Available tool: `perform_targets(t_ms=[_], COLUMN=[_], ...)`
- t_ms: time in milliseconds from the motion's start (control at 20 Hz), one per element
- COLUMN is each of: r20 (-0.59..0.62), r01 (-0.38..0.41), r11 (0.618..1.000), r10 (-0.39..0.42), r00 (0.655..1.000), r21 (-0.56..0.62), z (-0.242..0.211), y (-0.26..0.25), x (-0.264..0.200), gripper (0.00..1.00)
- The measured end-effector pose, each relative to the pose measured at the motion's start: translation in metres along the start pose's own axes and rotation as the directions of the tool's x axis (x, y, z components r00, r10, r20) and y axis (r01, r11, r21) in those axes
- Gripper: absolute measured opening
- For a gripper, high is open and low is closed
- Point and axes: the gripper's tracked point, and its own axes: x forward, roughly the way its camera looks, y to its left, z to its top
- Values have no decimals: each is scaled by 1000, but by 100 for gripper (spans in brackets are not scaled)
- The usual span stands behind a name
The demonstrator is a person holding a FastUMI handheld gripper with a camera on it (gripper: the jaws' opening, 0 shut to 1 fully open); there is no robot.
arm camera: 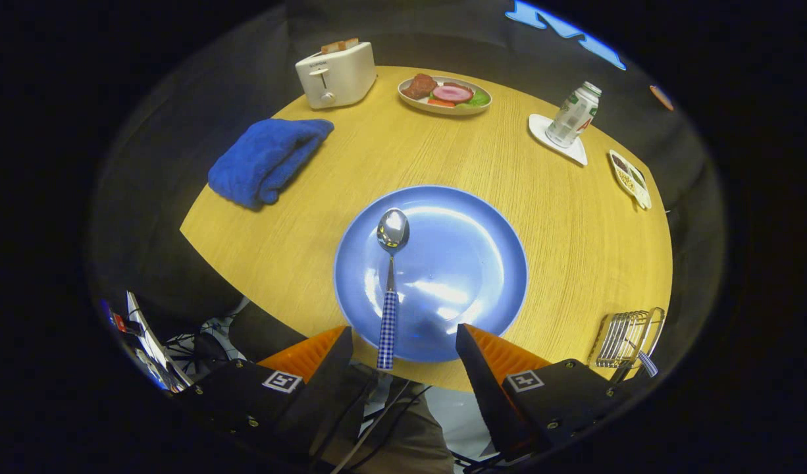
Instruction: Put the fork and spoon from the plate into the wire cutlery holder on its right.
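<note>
One spoon lies on the plate, its handle end between the spread, empty fingers of the gripper; the holder stands right of them.

Staged recording booth dressed as a dining spot: black cloth walls around a round wooden desk. Toaster, food plate, drink can set out; loose cables below the desk edge.

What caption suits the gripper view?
Open fingers flank the handle of a spoon lying on a plate; holder at right.
</note>
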Motion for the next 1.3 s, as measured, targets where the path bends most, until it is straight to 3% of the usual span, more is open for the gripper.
perform_targets(t_ms=[50,150,250,300,400,550,700,850,900,1300], r20=[-11,-39,-75,-87,-106,-125,-148,-158,-159,-223], r01=[-9,-2,1,-5,-3,-20,-14,-18,-16,-2], r11=[1000,1000,1000,1000,1000,999,999,999,998,986], r10=[9,2,-1,5,1,15,7,10,6,-36], r00=[1000,999,997,996,994,992,989,987,987,974], r21=[2,-2,-11,-9,-21,-36,-41,-51,-64,-169], z=[0,-1,-7,-9,-9,-9,-10,-17,-11,-21], y=[1,-2,-2,0,-1,1,-2,-8,-6,-29], x=[7,18,31,32,37,40,43,53,40,22], gripper=[97,86,84,79,58,58,20,20,5,5])
